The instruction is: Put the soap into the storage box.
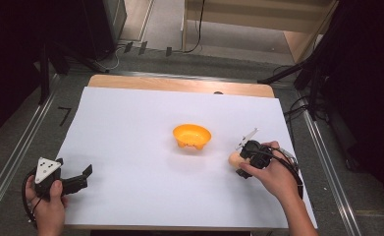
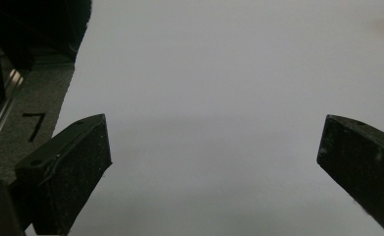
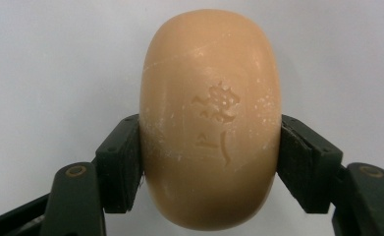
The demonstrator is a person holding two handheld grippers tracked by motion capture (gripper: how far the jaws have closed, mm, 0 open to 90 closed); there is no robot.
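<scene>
An oval tan bar of soap (image 3: 211,118) with a stamped mark sits between the jaws of my right gripper (image 3: 210,157), which press both its sides. In the high view that right gripper (image 1: 242,162) and the soap (image 1: 234,158) are at the right of the white sheet, right of and nearer than an orange soap dish (image 1: 192,136). My left gripper (image 1: 84,177) rests at the near left corner, jaws spread wide. In the left gripper view the left gripper (image 2: 214,162) has nothing but white sheet between its jaws.
A white sheet (image 1: 130,147) covers most of the wooden table (image 1: 179,84). Metal rails run along both sides on the floor. Dark stands and cables sit beyond the far edge. A "7" mark (image 2: 33,125) is taped on the floor at the left.
</scene>
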